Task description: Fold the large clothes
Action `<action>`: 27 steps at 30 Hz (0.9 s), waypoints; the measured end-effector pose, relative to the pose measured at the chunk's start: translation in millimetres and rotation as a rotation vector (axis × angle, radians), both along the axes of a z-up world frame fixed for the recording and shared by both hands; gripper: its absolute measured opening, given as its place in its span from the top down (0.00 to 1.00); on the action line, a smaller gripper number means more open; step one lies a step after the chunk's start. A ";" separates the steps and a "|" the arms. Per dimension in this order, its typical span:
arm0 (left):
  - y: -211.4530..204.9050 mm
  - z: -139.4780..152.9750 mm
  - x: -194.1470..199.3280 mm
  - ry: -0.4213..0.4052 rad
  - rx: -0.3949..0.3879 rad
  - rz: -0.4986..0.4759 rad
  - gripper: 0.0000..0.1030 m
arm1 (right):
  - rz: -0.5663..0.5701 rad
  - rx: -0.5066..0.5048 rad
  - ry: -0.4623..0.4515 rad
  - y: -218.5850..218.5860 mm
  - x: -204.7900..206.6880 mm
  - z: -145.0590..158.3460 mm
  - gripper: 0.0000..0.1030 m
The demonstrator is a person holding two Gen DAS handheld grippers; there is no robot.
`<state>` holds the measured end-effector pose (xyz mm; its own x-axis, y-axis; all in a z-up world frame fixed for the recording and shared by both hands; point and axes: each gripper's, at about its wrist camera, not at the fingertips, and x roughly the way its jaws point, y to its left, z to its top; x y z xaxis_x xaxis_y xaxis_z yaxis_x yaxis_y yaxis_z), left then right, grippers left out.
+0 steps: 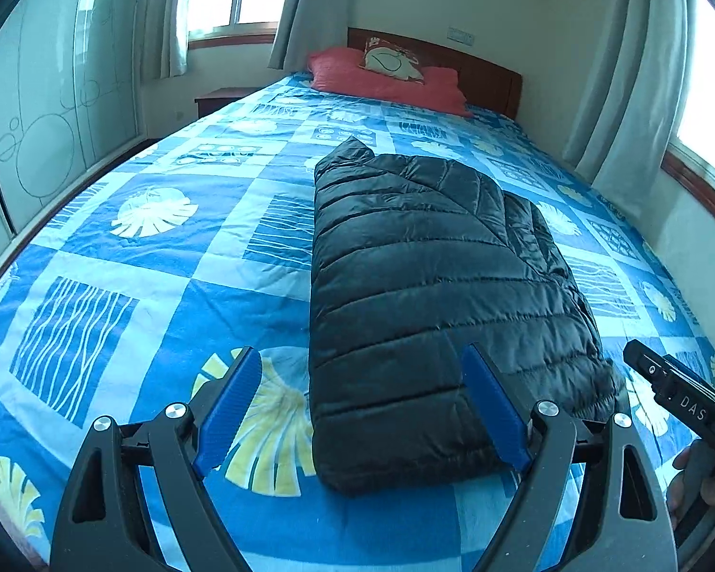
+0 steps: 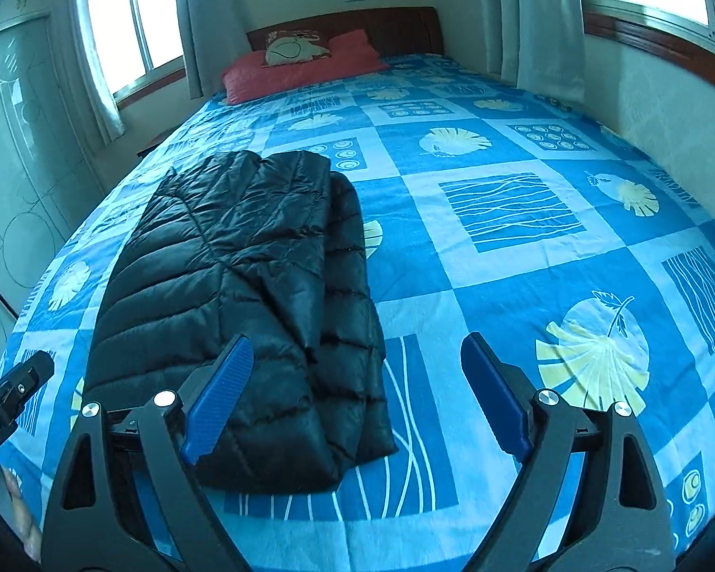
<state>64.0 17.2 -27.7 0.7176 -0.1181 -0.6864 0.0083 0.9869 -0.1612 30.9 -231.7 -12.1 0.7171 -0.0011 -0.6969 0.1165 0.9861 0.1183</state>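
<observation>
The letters "DAS" are printed in white on the black body of the right gripper (image 1: 681, 395). On the black body of the left gripper (image 2: 14, 391), only "enRobot.AI" can be read, cut off at the frame edge.

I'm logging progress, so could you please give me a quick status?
Both hand-held grippers, left and right, open, empty. Black puffer jacket folded on bed. Nothing in the way.

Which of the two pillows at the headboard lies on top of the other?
The small cream patterned pillow lies on top. It rests on the larger red pillow, which sits directly on the blue patterned bedspread, well beyond the folded black puffer jacket.
</observation>
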 end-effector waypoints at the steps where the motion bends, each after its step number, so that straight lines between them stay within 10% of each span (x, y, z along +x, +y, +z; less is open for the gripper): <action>1: -2.4 2.4 -4.5 -0.005 0.011 -0.001 0.18 | 0.006 -0.003 -0.003 2.7 -2.4 0.8 0.14; 27: -20.1 36.0 -49.8 -0.088 0.041 -0.003 0.18 | 0.098 -0.053 -0.140 38.3 -55.8 49.2 0.11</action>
